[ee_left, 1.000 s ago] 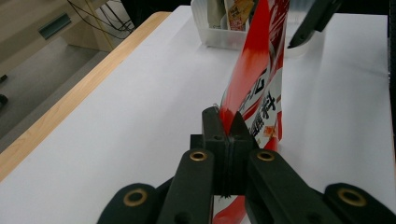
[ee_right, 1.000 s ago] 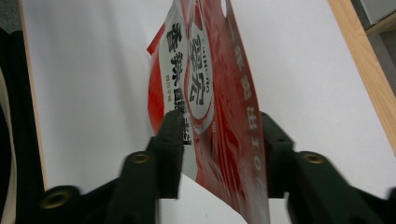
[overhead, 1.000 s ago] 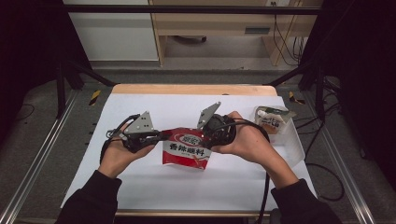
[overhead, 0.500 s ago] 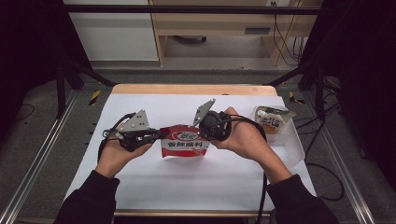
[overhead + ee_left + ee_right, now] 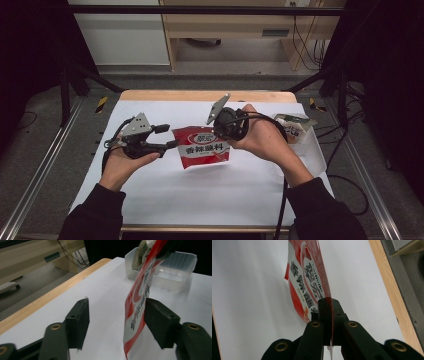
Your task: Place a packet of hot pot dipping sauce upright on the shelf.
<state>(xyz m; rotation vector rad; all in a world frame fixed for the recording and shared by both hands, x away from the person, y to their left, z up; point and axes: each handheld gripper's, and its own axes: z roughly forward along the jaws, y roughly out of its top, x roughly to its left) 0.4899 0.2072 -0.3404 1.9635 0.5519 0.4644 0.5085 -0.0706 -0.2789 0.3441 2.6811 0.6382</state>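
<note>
A red seasoning packet [image 5: 202, 147] with white print hangs above the white table top [image 5: 200, 200] between both hands. My right gripper [image 5: 219, 134] is shut on its upper right corner; in the right gripper view the jaws [image 5: 328, 302] pinch the packet's edge [image 5: 307, 277]. My left gripper [image 5: 169, 136] is at the packet's left side, and its jaws have just been opening. In the left gripper view they [image 5: 117, 307] stand apart, with the packet's edge [image 5: 138, 297] between them close to the right pad [image 5: 160, 322].
A clear plastic container [image 5: 307, 145] stands at the table's right edge with another packet [image 5: 291, 125] in it; it appears beyond the red packet as container [image 5: 175, 267]. The table's wooden far edge [image 5: 200, 95] lies behind the hands.
The left gripper's jaws have opened and let go of the packet's left side. The packet now hangs from the right gripper alone, a little farther up the table.
</note>
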